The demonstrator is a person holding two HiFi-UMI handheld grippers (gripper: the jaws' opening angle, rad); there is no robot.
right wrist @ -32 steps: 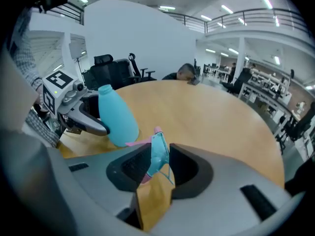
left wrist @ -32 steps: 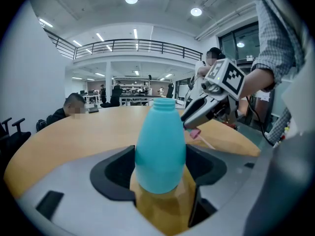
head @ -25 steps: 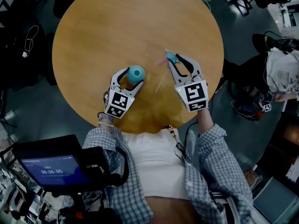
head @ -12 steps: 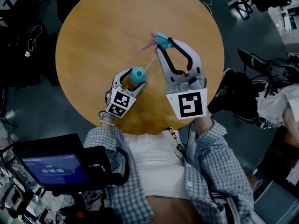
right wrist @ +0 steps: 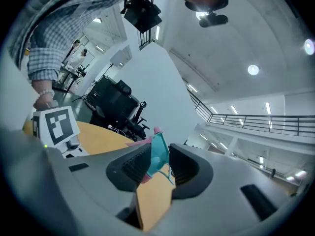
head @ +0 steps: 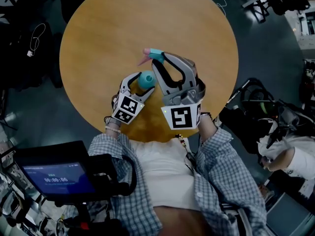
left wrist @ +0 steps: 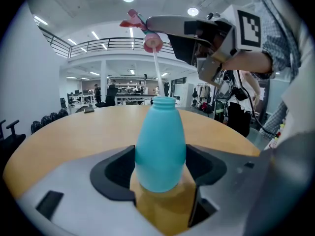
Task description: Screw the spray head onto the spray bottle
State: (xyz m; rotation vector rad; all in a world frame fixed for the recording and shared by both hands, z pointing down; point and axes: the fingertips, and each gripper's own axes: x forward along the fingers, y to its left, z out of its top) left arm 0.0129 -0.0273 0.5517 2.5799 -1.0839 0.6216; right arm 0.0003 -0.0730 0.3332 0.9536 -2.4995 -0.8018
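A teal spray bottle (head: 146,78) stands upright on the round wooden table (head: 103,33), neck open. My left gripper (head: 139,82) is shut on its lower body, and in the left gripper view the pads (left wrist: 118,163) press both sides of the bottle (left wrist: 160,132). My right gripper (head: 162,60) is raised above and just behind the bottle, shut on the teal and pink spray head (head: 153,55). The spray head (left wrist: 142,26) hangs over the bottle, and its thin dip tube (left wrist: 157,73) slants down to the neck. In the right gripper view the ribbed jaws clamp the spray head (right wrist: 158,154).
The table's near edge runs just behind both grippers, with my body close to it. A screen on a rig (head: 54,178) sits at lower left. Chairs and cables (head: 34,38) lie on the dark floor around the table, and a person (head: 295,156) is at the right.
My right gripper has lifted and swung left with the spray head, from right of the bottle to above it. The dip tube now points at the neck. My left gripper has stayed put.
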